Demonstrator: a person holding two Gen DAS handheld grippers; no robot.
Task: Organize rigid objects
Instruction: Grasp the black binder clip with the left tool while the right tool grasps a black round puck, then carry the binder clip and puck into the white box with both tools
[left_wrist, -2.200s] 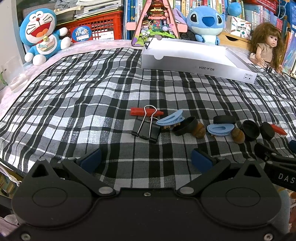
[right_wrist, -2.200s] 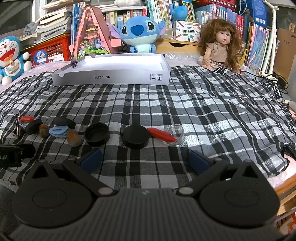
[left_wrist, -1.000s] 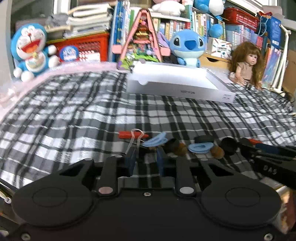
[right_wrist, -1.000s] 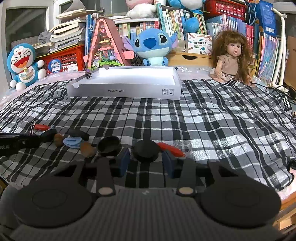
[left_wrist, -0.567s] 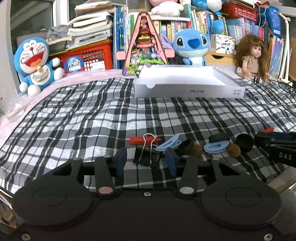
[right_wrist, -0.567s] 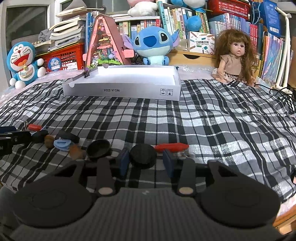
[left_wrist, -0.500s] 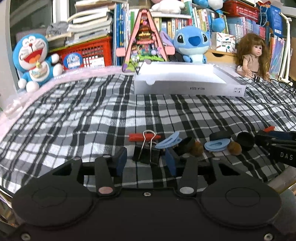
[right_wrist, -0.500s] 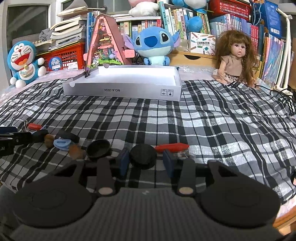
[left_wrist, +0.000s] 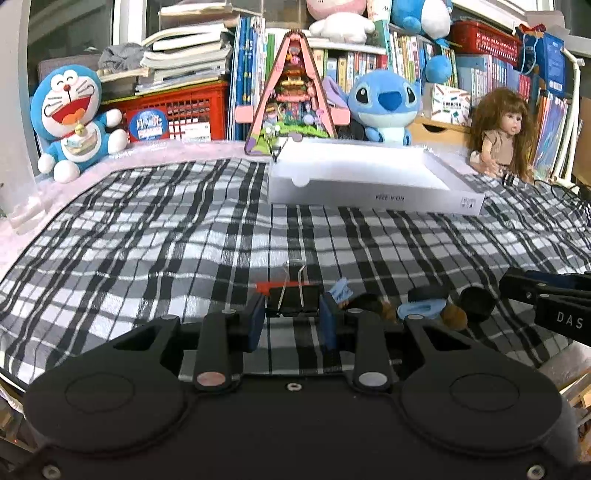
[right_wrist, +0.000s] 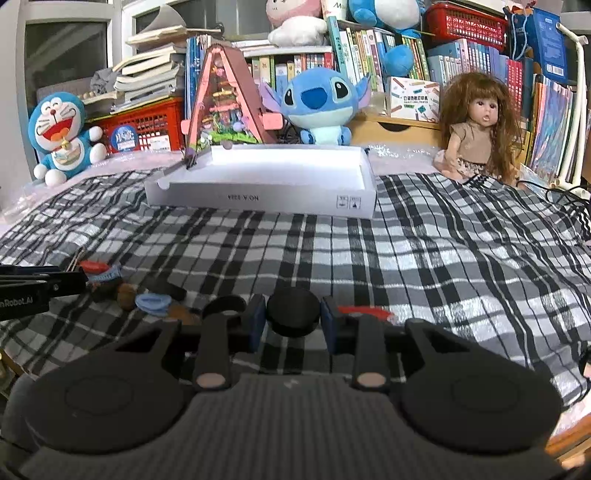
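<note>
- We hold the left gripper (left_wrist: 291, 320) low over the near edge of the plaid blanket (left_wrist: 155, 240), its blue pads closed in against the sides of a black binder clip (left_wrist: 291, 298); the jaws have just been closing and the clip sits between them, its wire handles standing up.
- Our right gripper (right_wrist: 293, 320) has likewise just been closing, and its pads bracket a black round lid (right_wrist: 293, 312), which appears clamped at its rim.
- Between the two tools lies a loose row: a blue plastic clip (left_wrist: 340, 290), a blue oval cap (left_wrist: 423, 308), brown nut-like pieces and another black cap (left_wrist: 476, 298).
- The white tray (right_wrist: 258, 197), apparently empty, waits well apart at the far side, in front of the plush toys.
- We judge both pieces light and stiff. The binder clip's steel body should take a firm squeeze across its flat sides; its wire handles may swing.
- The lid looks smooth, so a grip across its full width seems safest against slipping.
</note>
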